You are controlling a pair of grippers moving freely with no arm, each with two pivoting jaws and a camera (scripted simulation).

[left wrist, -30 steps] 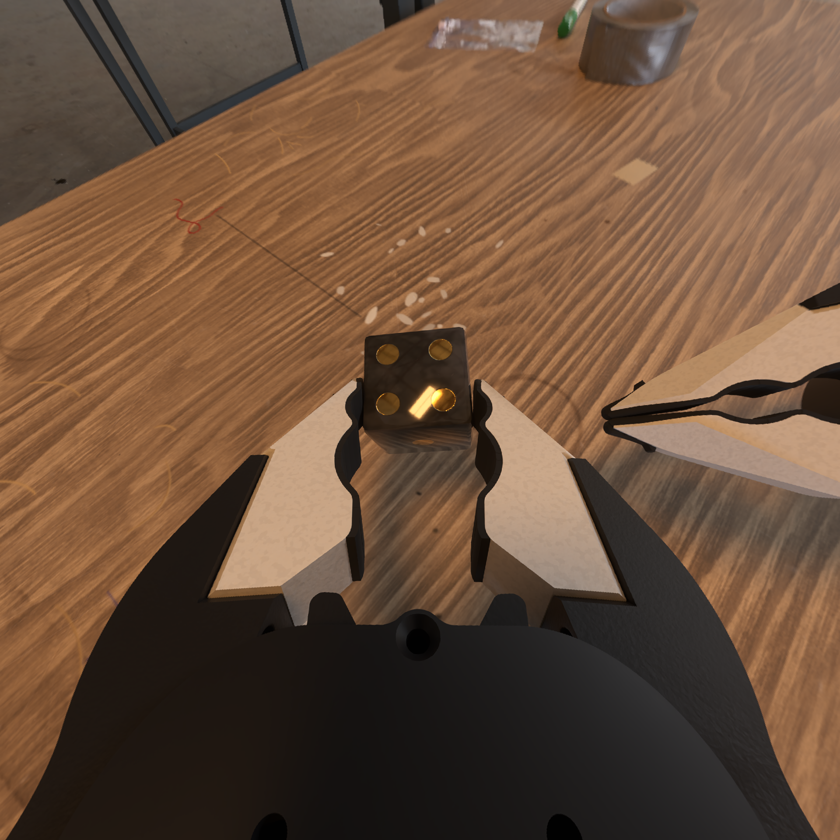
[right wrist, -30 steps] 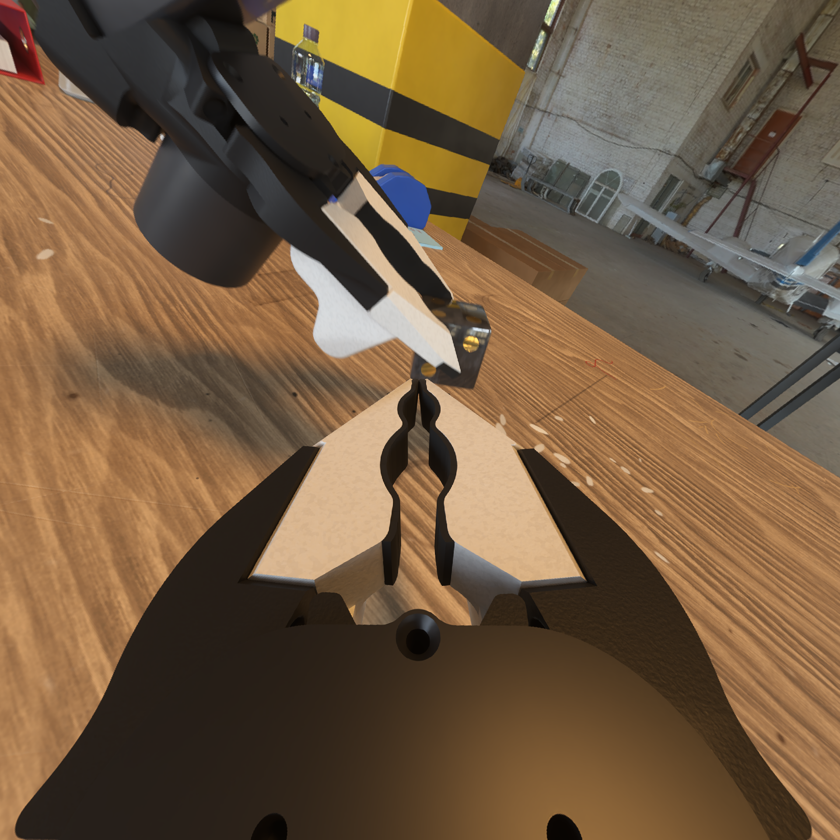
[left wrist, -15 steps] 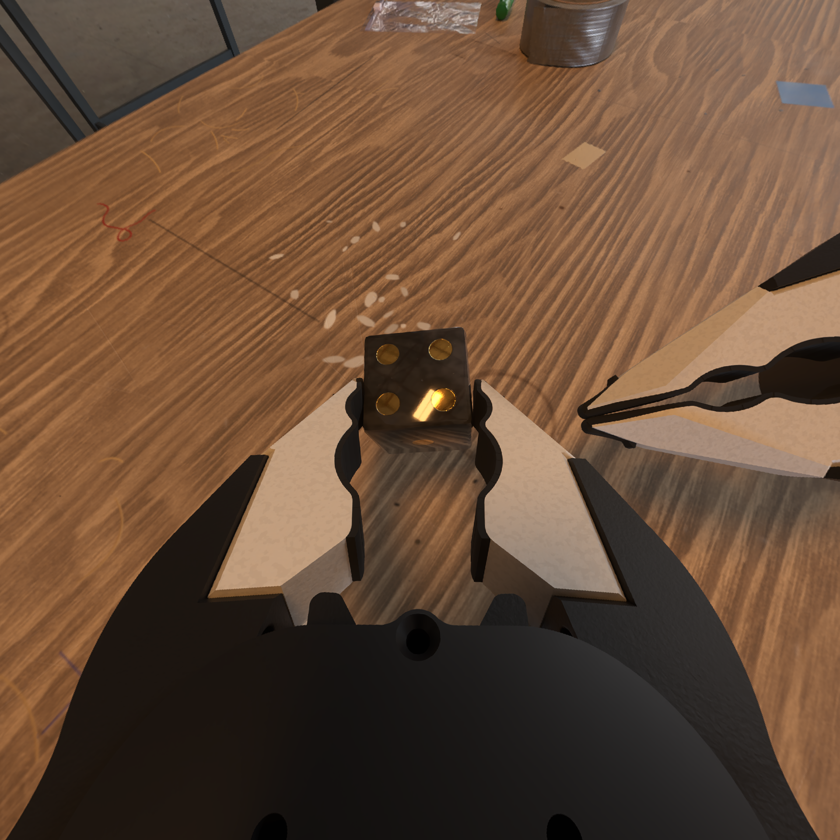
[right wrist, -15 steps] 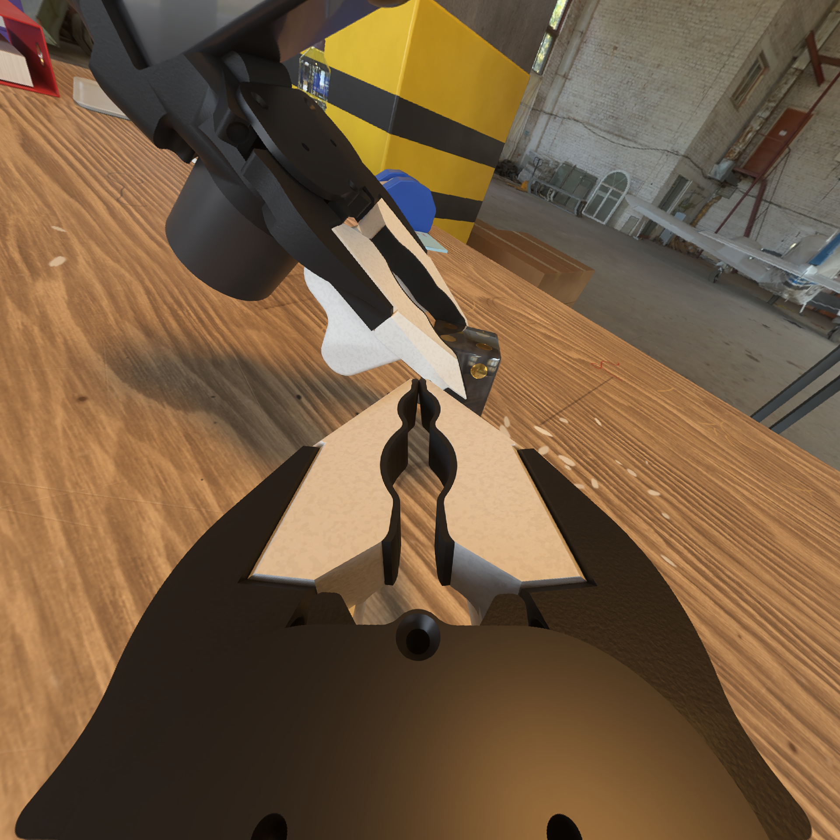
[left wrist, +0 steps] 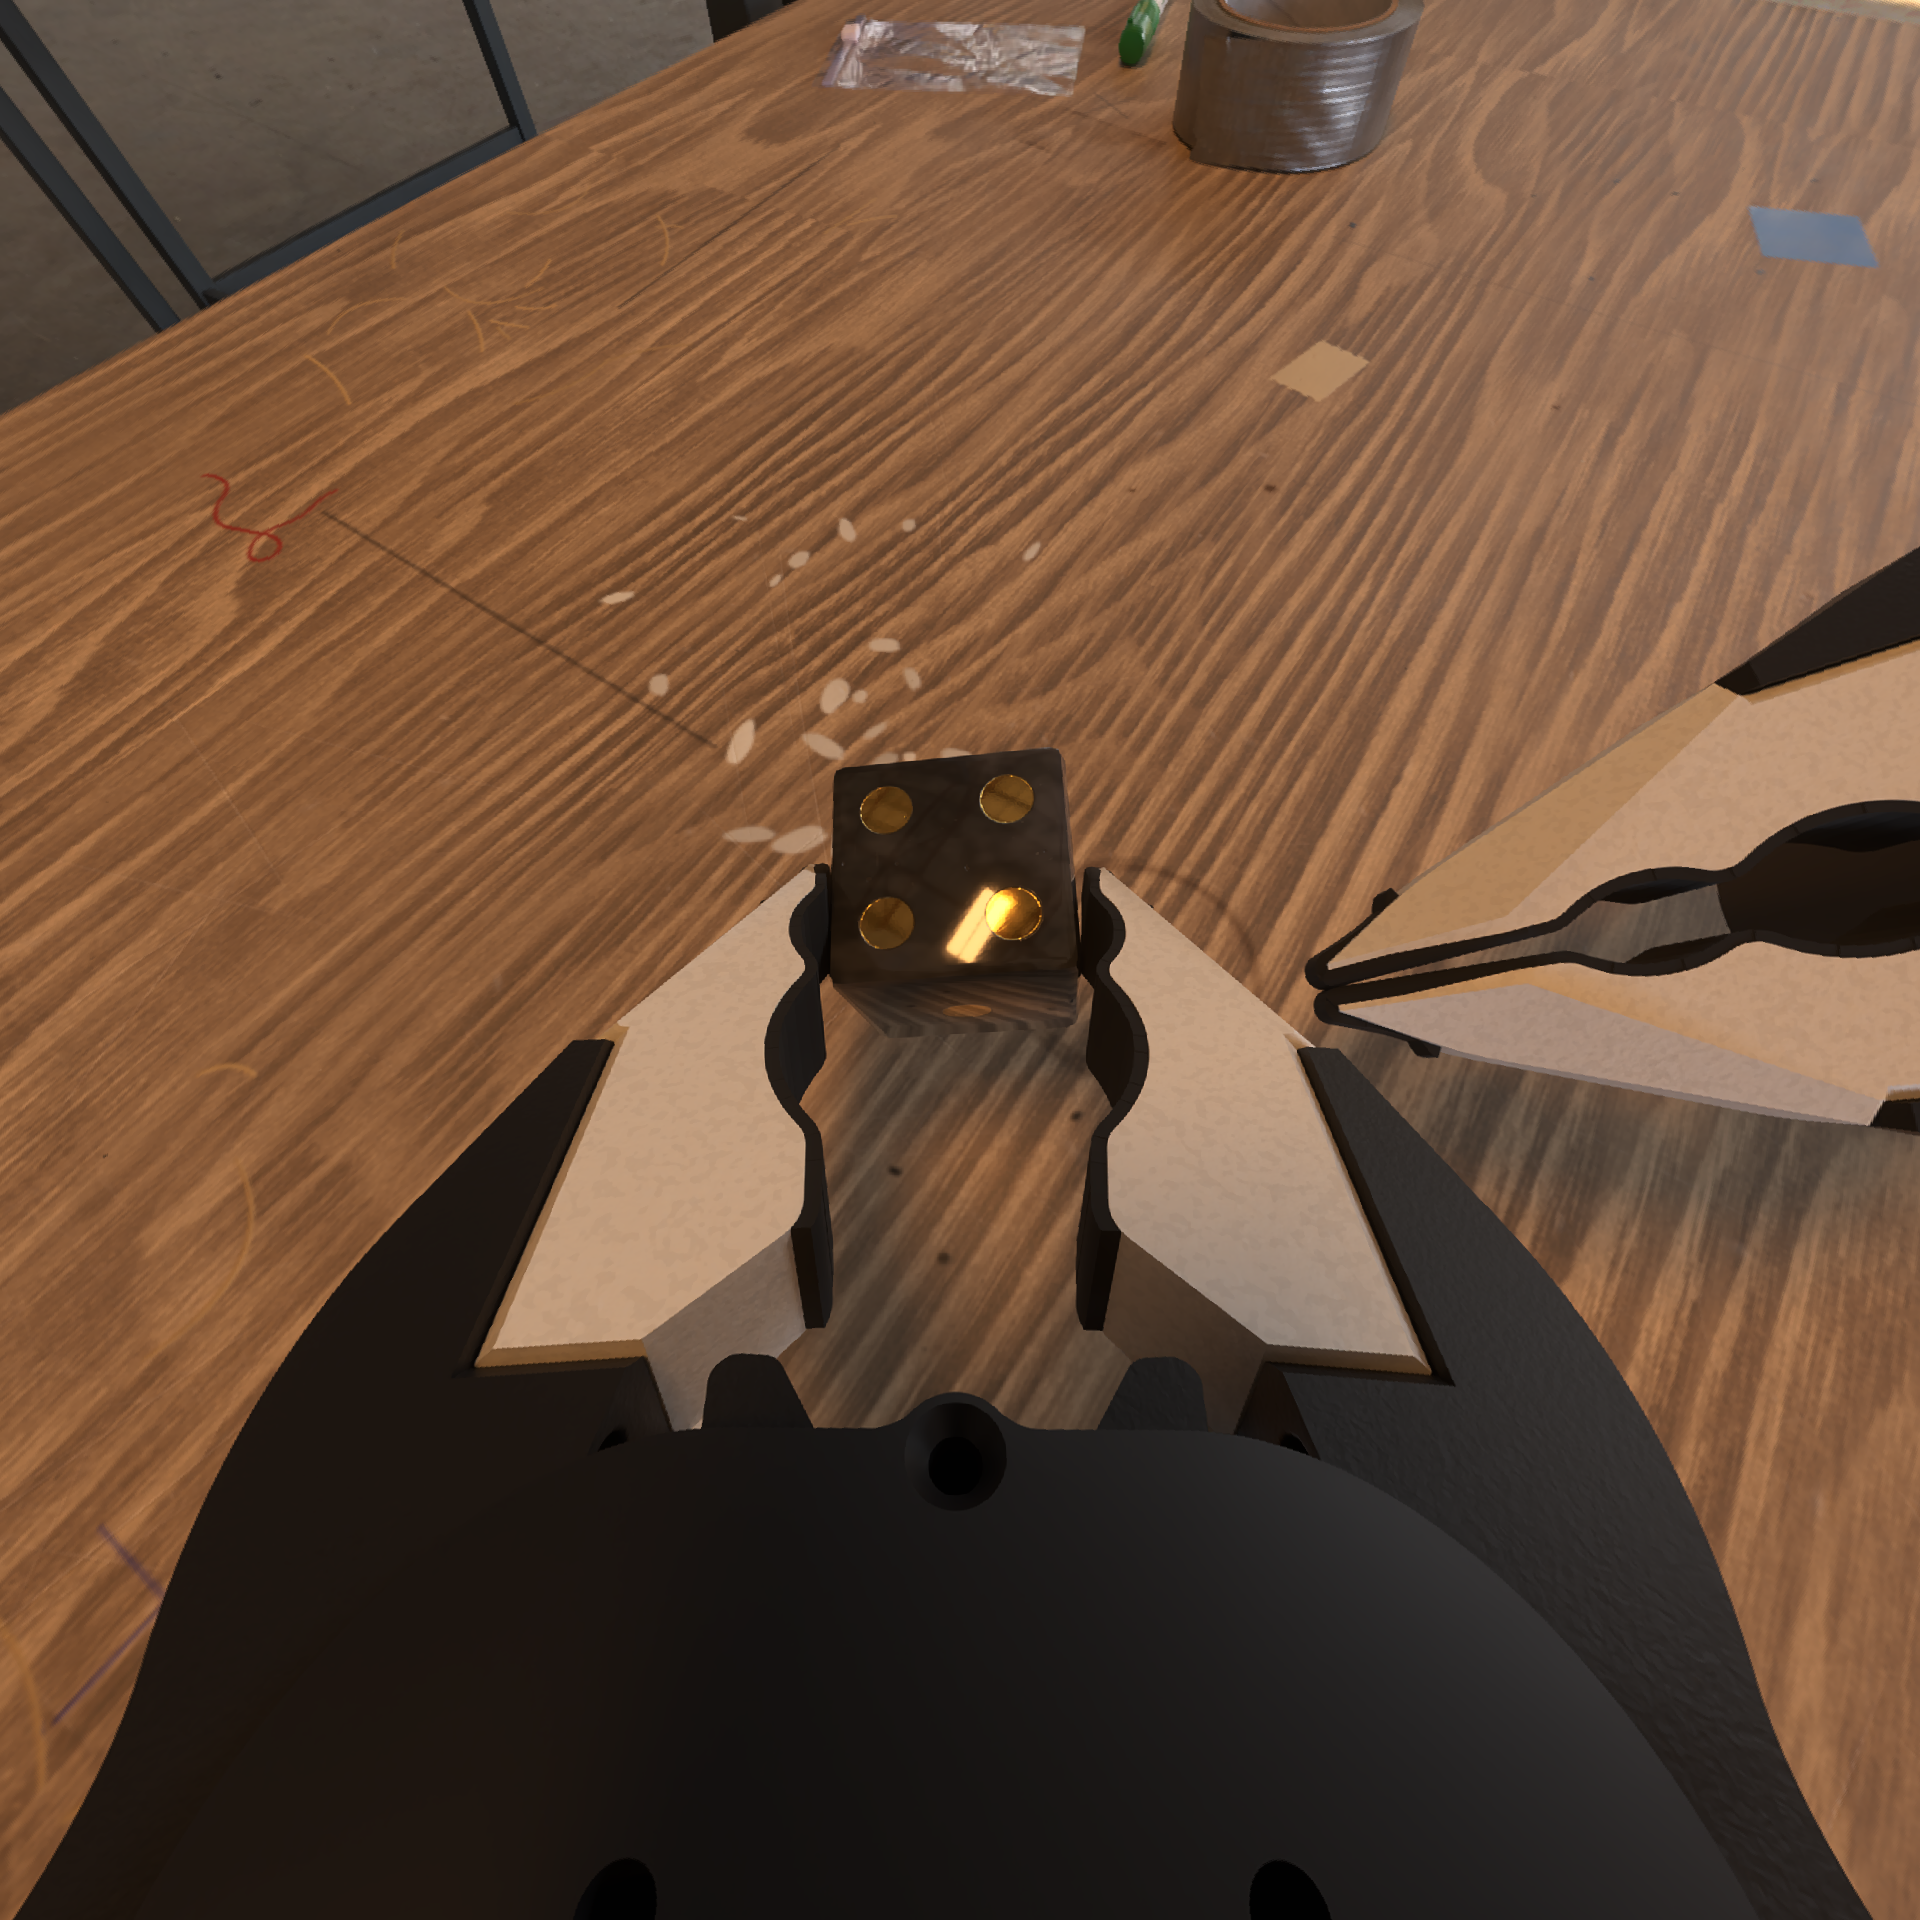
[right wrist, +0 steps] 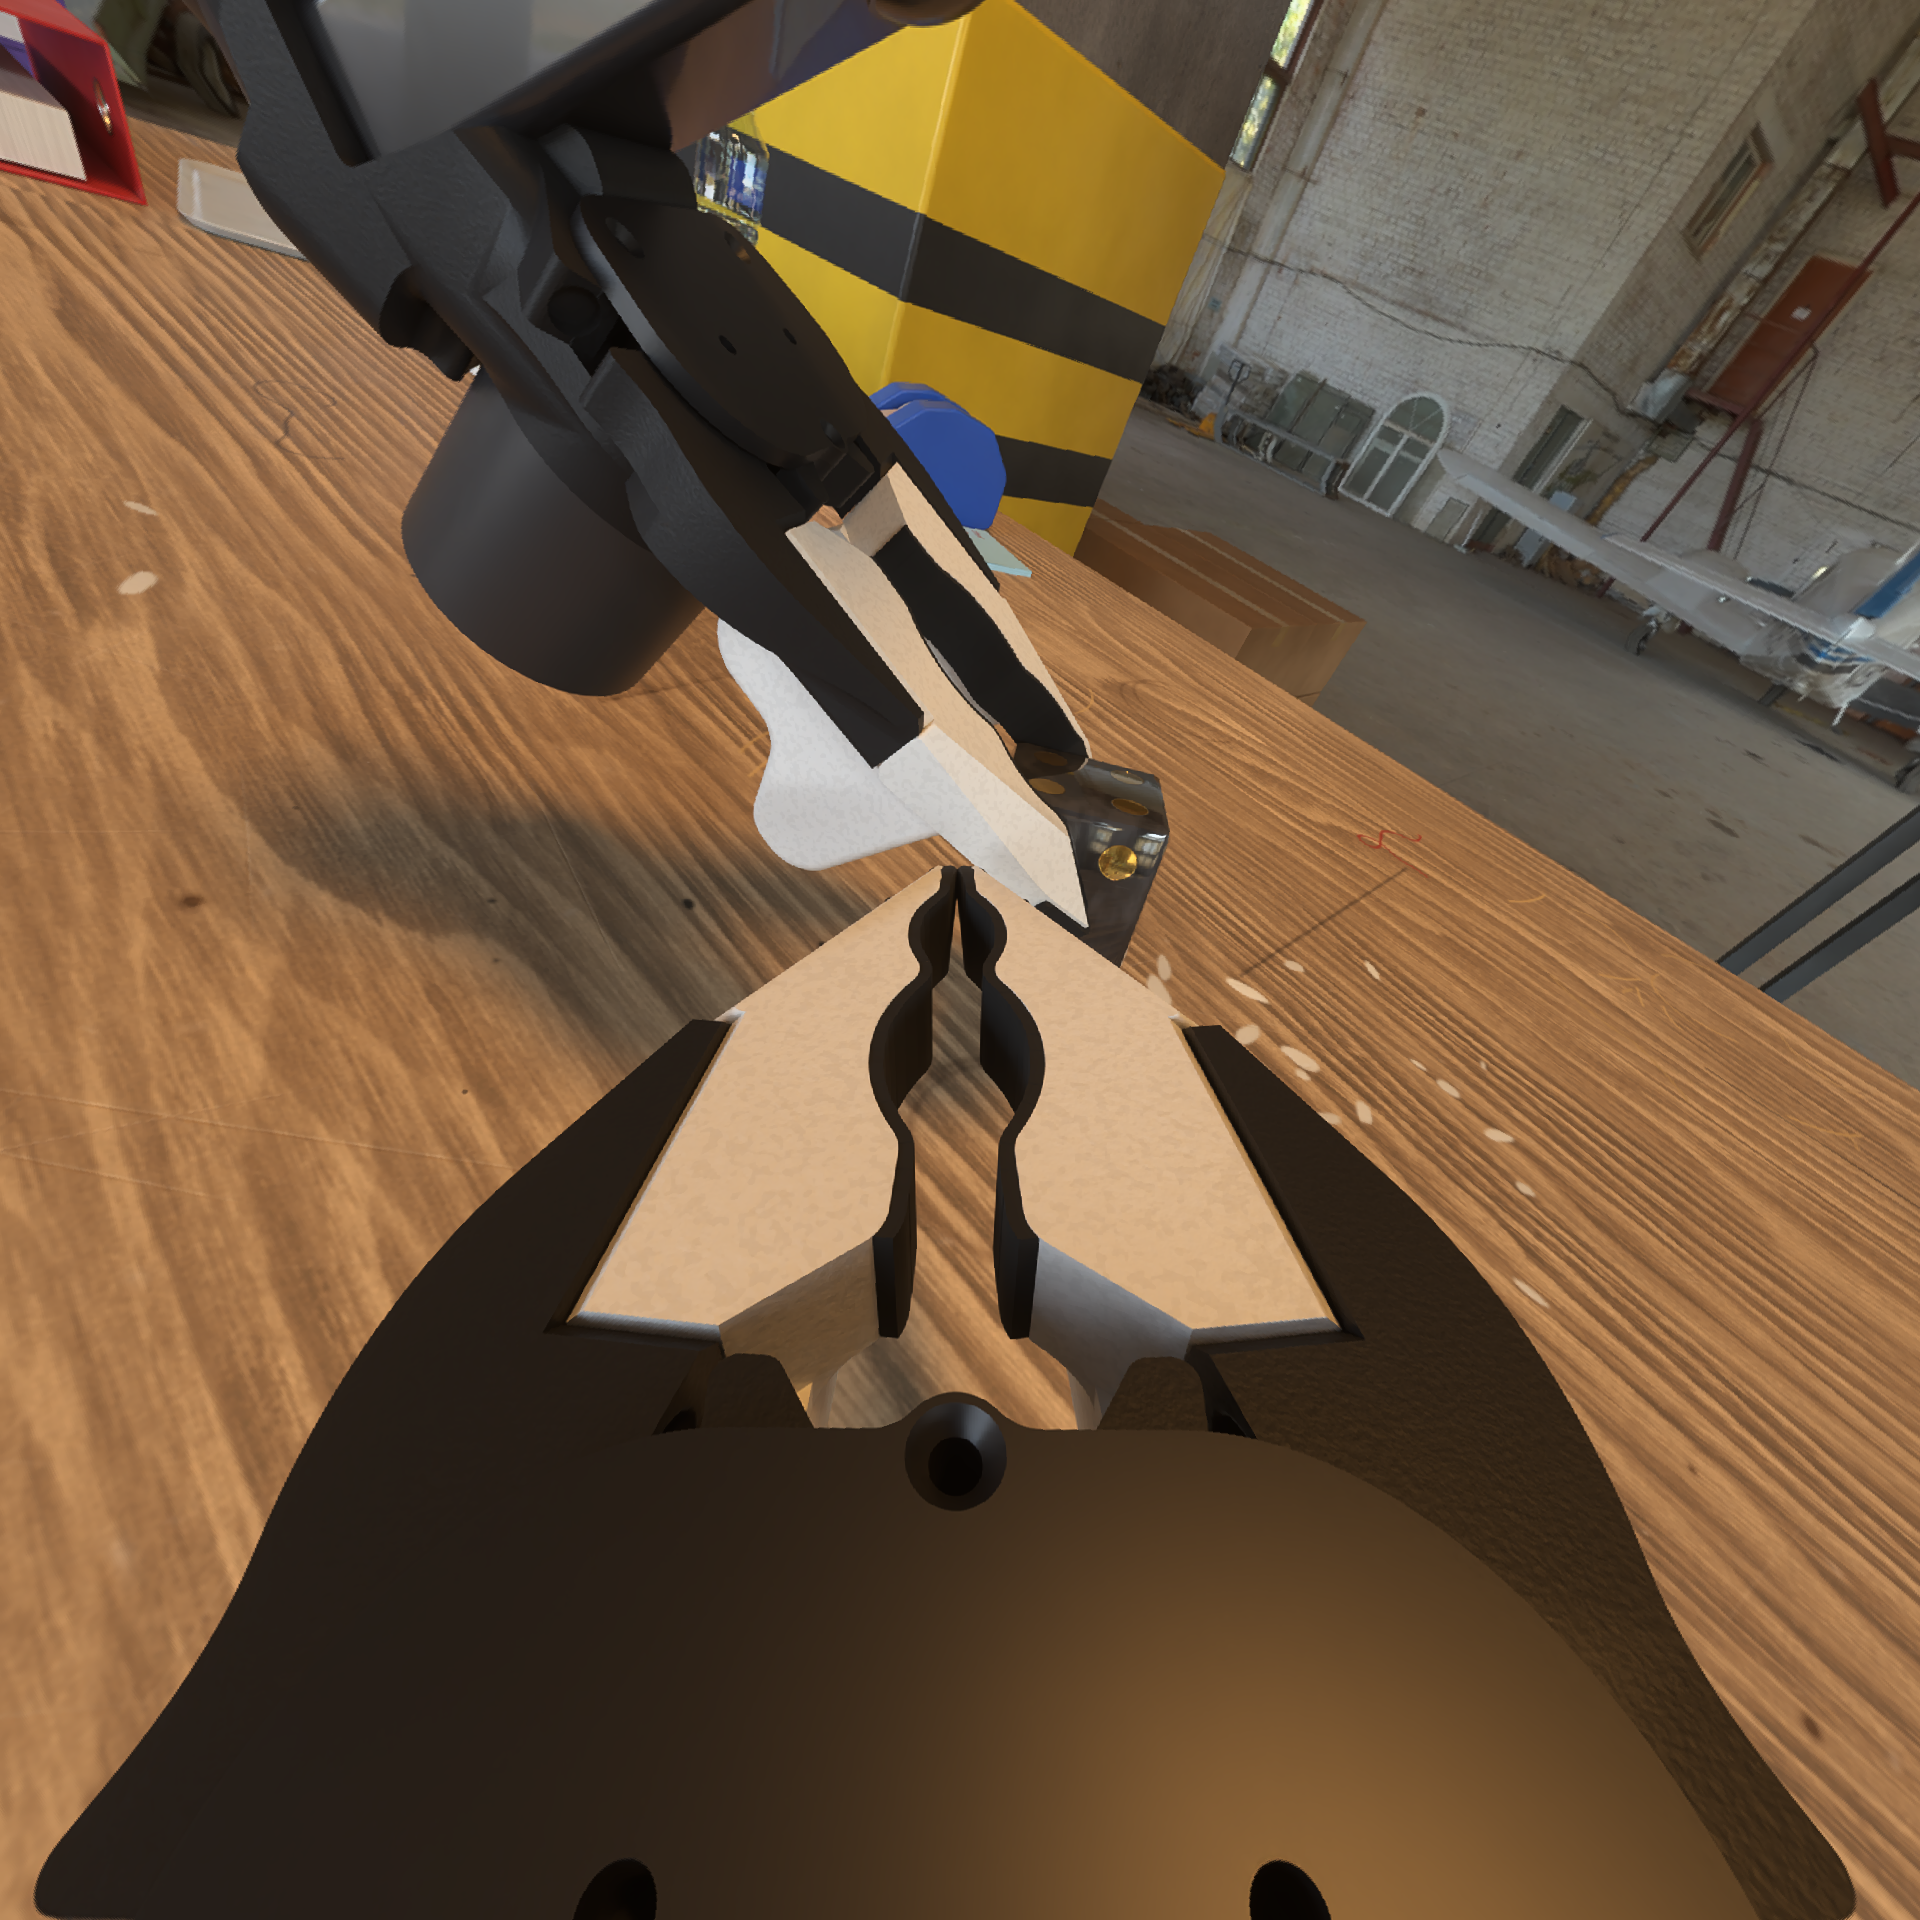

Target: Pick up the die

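The die [left wrist: 951, 883] is black with gold pips and shows its four-pip face upward. My left gripper [left wrist: 956, 904] is shut on it, one fingertip on each side. The die is low over the wooden table [left wrist: 520, 831]; I cannot tell whether it touches the wood. My right gripper [right wrist: 954, 878] is shut and empty, and its tips point at the die [right wrist: 1127, 831] from close by. In the left wrist view the right gripper [left wrist: 1320, 987] lies just right of the die. In the right wrist view the left gripper [right wrist: 1049, 821] comes down from the upper left and hides most of the die.
A grey tape roll [left wrist: 1294, 94], a green marker [left wrist: 1143, 21] and a clear plastic bag [left wrist: 956, 52] lie at the far edge. White flecks [left wrist: 831, 696] lie just beyond the die. A yellow and black pillar [right wrist: 997, 208] and a red box [right wrist: 62, 114] stand beyond the table.
The left gripper has kept hold of the die and shifted with it over the table. The right gripper's tips have come closer to the die. Both jaws are unchanged.
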